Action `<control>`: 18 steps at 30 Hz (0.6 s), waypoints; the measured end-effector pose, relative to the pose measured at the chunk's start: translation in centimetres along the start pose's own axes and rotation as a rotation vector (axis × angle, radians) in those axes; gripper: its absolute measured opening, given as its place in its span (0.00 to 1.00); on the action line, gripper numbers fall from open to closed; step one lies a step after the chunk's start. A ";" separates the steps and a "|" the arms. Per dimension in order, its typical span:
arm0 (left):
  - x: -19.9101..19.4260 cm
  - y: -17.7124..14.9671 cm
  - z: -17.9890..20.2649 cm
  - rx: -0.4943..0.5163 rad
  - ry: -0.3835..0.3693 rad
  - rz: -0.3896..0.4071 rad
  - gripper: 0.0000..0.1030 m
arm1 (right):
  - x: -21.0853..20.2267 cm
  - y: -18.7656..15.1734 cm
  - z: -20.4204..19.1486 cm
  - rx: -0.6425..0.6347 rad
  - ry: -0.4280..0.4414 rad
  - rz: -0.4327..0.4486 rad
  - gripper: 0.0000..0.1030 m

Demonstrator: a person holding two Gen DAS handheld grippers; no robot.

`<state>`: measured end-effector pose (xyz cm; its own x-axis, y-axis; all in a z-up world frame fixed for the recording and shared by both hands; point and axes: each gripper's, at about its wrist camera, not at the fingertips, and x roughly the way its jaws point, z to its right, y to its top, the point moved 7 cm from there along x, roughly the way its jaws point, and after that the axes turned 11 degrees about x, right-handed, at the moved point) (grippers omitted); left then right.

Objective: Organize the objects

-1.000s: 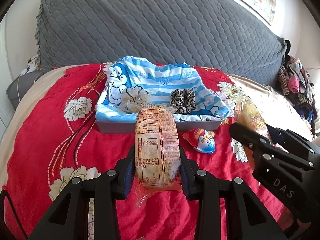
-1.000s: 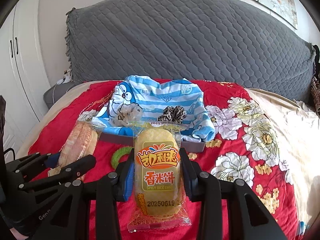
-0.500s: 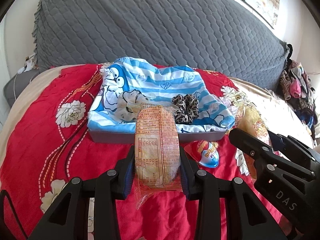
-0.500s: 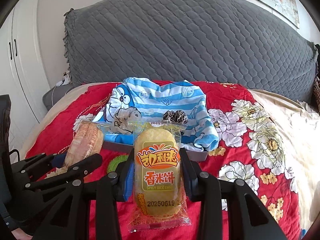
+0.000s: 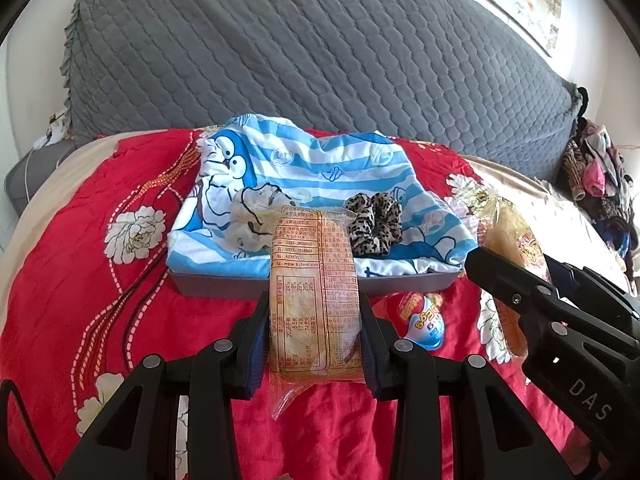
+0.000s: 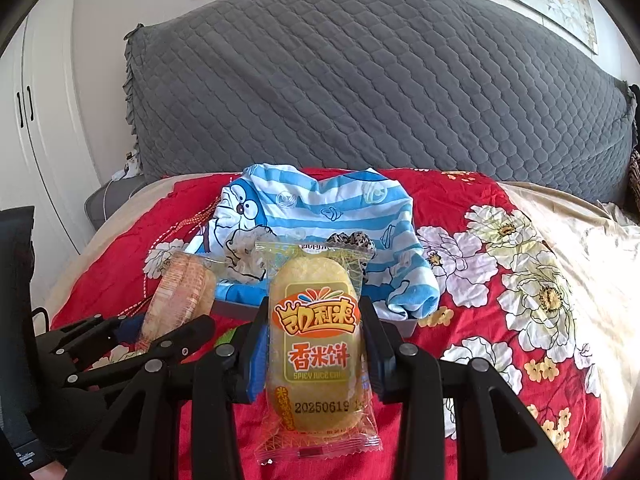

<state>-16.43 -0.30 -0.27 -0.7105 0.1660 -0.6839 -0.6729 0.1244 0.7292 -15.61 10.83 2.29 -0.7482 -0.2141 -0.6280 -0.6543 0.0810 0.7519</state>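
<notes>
My left gripper (image 5: 314, 320) is shut on a rice cracker packet (image 5: 314, 292), its printed back facing the camera. My right gripper (image 6: 314, 328) is shut on a second rice cracker packet (image 6: 316, 340) with a yellow and orange front label. Both are held above the red floral bedspread, just short of a grey tray (image 5: 312, 282) lined with a blue striped cartoon cloth (image 5: 320, 172). On that cloth lie a leopard-print scrunchie (image 5: 374, 222) and a pale scrunchie (image 5: 252, 216). An egg-shaped toy packet (image 5: 424, 320) lies on the bedspread in front of the tray, right of my left gripper.
A grey quilted headboard (image 6: 360, 88) stands behind the tray. A green ring (image 6: 226, 334) peeks out on the bedspread between the grippers. Clothes (image 5: 596, 176) are piled at the far right. White wardrobe doors (image 6: 36, 128) stand at the left.
Both grippers have moved a little toward the tray, which sits larger and closer in both views. Each keeps the same hold on its packet.
</notes>
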 end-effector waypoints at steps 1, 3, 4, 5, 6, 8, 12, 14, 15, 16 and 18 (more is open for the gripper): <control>0.0 0.1 0.0 0.004 0.001 0.003 0.38 | 0.1 0.1 0.1 0.003 -0.001 0.001 0.39; 0.0 0.4 0.1 0.010 0.003 0.007 0.38 | 0.2 0.4 0.3 0.011 0.001 0.004 0.39; 0.1 0.5 0.1 0.011 0.003 0.009 0.38 | 0.2 0.4 0.3 0.012 0.000 0.005 0.39; 0.1 0.6 0.1 0.008 0.005 0.009 0.38 | 0.2 0.5 0.3 0.011 0.001 0.007 0.39; 0.2 0.6 0.1 0.006 0.001 0.007 0.38 | 0.3 0.6 0.4 0.010 -0.002 0.010 0.39; 0.3 0.8 0.1 0.006 0.004 0.012 0.38 | 0.4 0.7 0.4 0.009 -0.005 0.010 0.39; 0.6 1.2 -0.1 0.013 0.004 0.014 0.38 | 0.9 1.2 0.6 0.005 -0.014 0.017 0.39; 0.8 1.5 -0.3 0.004 0.003 0.015 0.38 | 1.2 1.4 0.6 -0.002 -0.021 0.016 0.39; 1.0 1.7 -0.4 0.002 0.002 0.015 0.38 | 1.4 1.6 0.6 -0.003 -0.022 0.021 0.39; 1.1 1.8 -0.6 0.000 0.002 0.016 0.38 | 1.5 1.7 0.6 -0.006 -0.023 0.023 0.39; 1.2 2.2 -0.9 -0.001 0.003 0.023 0.38 | 1.9 2.0 0.6 -0.009 -0.030 0.027 0.39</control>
<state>-18.98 -0.71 0.47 -0.7261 0.1661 -0.6672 -0.6568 0.1193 0.7446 -18.46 11.19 2.49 -0.7687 -0.1829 -0.6129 -0.6328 0.0773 0.7705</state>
